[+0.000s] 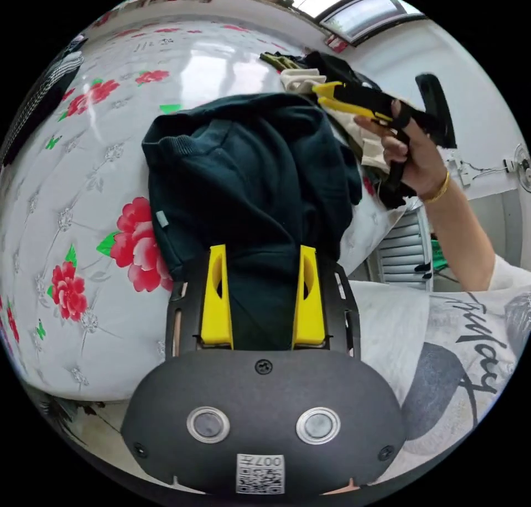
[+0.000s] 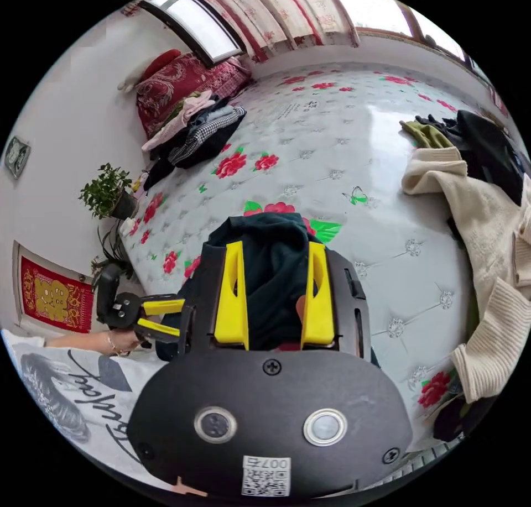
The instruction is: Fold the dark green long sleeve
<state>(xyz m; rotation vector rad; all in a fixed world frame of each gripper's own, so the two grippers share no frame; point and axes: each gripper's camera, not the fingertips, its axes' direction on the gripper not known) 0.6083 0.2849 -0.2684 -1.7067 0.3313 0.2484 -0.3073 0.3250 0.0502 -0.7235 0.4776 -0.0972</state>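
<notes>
While the dark green long sleeve [image 1: 249, 186] lies bunched in a rounded heap on the flowered mattress [image 1: 83, 208], near the edge closest to the person, both grippers are around it. Seen from the left gripper view, the left gripper [image 1: 265, 297] has its two yellow jaws spread, with dark green cloth lying between them; whether the jaws press on the cloth cannot be told. Beyond the heap, the right gripper [image 1: 332, 95] is held up in a hand [image 1: 412, 153] above the far side of the garment, its yellow jaws close together and nothing seen between them. From the right gripper view, that gripper's jaws stand apart over the heap, which shows between them without being gripped. Past the garment, along the mattress's far side, lies a cream knitted sweater [image 2: 487, 236] beside an olive piece [image 2: 426, 134] and black clothes [image 2: 487, 142]. Toward the mattress's head, more clothes [image 2: 193, 128] are piled against a red patterned pillow [image 2: 182, 81]. A potted plant [image 2: 108, 192] stands by the white wall.
</notes>
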